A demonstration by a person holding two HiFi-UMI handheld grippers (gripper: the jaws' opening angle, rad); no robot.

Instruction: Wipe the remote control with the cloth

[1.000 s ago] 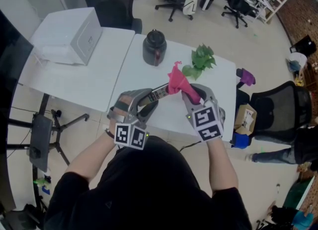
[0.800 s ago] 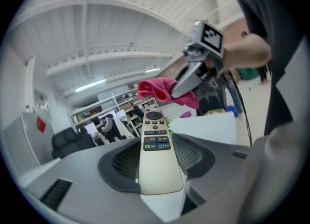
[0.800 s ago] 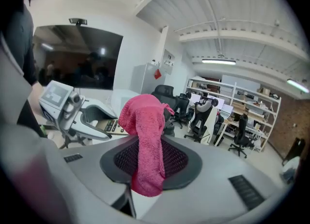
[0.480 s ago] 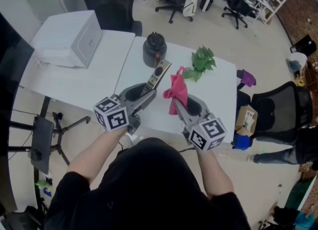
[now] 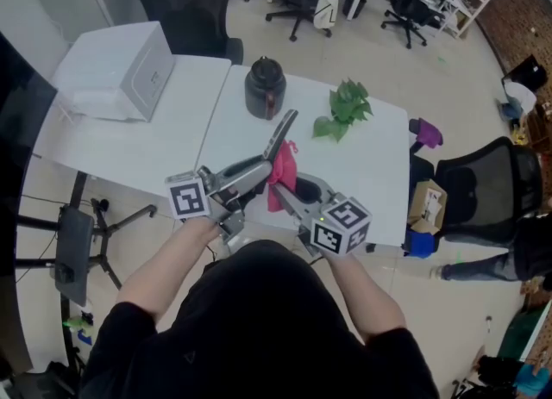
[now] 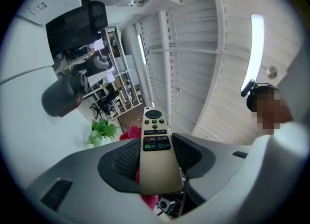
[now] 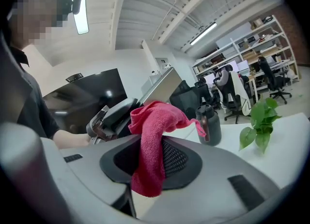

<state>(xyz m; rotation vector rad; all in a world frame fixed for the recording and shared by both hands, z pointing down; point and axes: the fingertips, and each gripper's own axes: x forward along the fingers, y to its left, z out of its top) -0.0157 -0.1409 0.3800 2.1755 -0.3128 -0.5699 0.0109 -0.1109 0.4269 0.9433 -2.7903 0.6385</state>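
Observation:
My left gripper (image 5: 257, 170) is shut on the lower end of a slim gold remote control (image 5: 280, 134), held above the white table (image 5: 371, 165) and slanting up and away. In the left gripper view the remote (image 6: 155, 150) lies between the pads, buttons facing the camera. My right gripper (image 5: 286, 192) is shut on a pink cloth (image 5: 280, 169), which hangs against the remote's right side. In the right gripper view the cloth (image 7: 152, 145) drapes out of the jaws, with the remote's plain back (image 7: 162, 87) and the left gripper (image 7: 109, 119) just behind it.
A dark jug (image 5: 264, 87) and a green plant (image 5: 347, 109) stand at the table's far side. A white box (image 5: 116, 65) sits on the table to the left. Office chairs (image 5: 479, 190) stand at the right and beyond the table.
The left gripper has rolled over and lifted, tipping the remote up. The right gripper has carried the cloth left and down, from apart to against the remote.

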